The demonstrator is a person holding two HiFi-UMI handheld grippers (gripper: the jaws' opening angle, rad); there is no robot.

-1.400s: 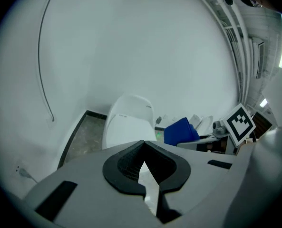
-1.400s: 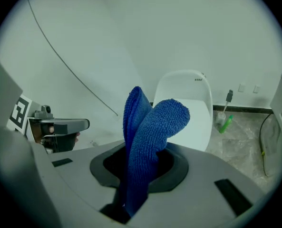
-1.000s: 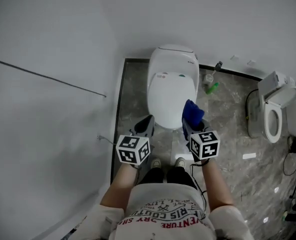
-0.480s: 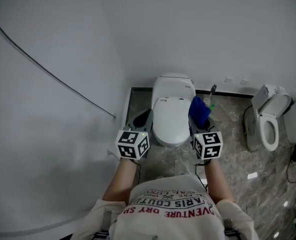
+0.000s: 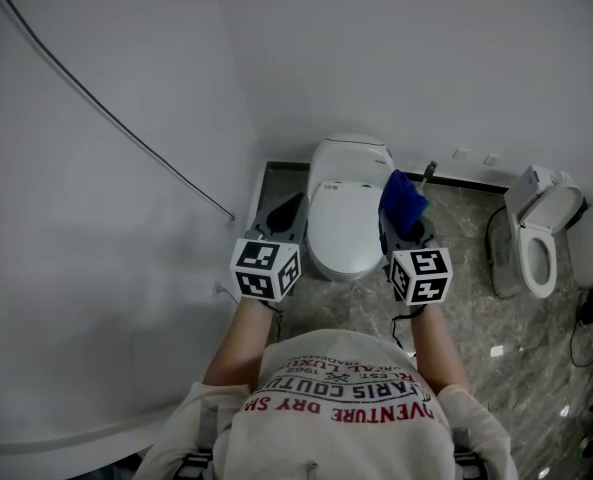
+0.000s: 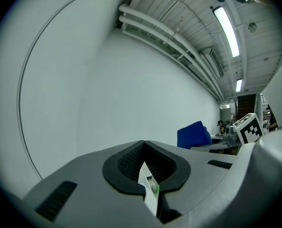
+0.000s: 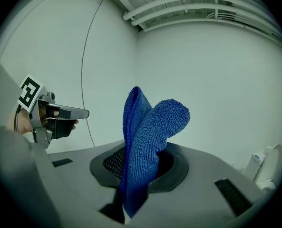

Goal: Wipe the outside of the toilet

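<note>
The white toilet [image 5: 344,213] stands with its lid down against the back wall. My left gripper [image 5: 288,215] is held to the left of the bowl, its jaws shut with nothing gripped. In the left gripper view it [image 6: 144,147] points up at the bare wall and ceiling. To the right of the bowl, my right gripper [image 5: 404,230] is shut on a folded blue cloth [image 5: 403,198]. The cloth [image 7: 148,132] stands up out of the right gripper [image 7: 137,167] in its own view and touches nothing.
A second toilet [image 5: 538,238] with its lid raised stands at the right. A toilet brush [image 5: 427,175] leans by the back wall. The white wall [image 5: 126,218] with a thin dark line on it runs close on the left. The floor [image 5: 476,308] is grey marble tile.
Both grippers have lifted and tilted upward on either side of the toilet. The blue cloth has moved from the lid's front right edge to beside the seat. The head view now looks higher.
</note>
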